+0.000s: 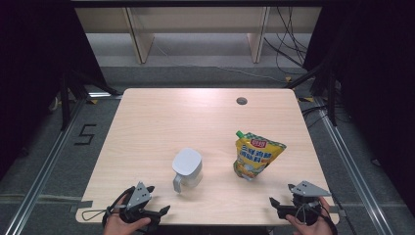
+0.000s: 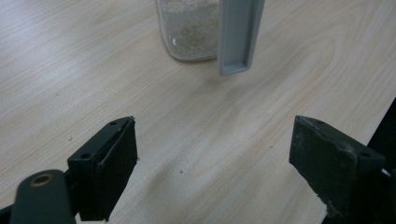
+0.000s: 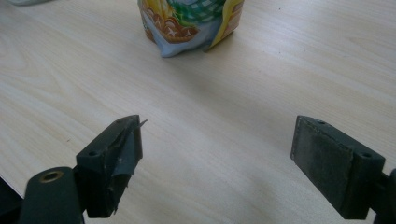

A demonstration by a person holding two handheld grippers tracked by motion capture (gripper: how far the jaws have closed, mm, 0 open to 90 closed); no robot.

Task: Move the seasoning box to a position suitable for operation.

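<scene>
A clear jug (image 1: pixel 187 169) with a grey lid and a grey handle stands on the wooden table (image 1: pixel 166 122), a little left of centre. A yellow spouted pouch (image 1: pixel 254 155) stands to its right. My left gripper (image 1: pixel 159 198) rests at the near left edge, open and empty, with a hand on it. In the left gripper view the left gripper (image 2: pixel 215 135) faces the jug (image 2: pixel 189 30) and its handle (image 2: pixel 236 37) across bare wood. My right gripper (image 1: pixel 281 195) sits at the near right edge, open and empty. In the right gripper view the right gripper (image 3: pixel 217 130) faces the pouch (image 3: pixel 191 23).
A round cable hole (image 1: pixel 241 101) sits near the table's far edge. Metal rails (image 1: pixel 44 161) run along the floor on both sides. Wooden furniture legs (image 1: pixel 139 39) and cables (image 1: pixel 288 44) lie beyond the table.
</scene>
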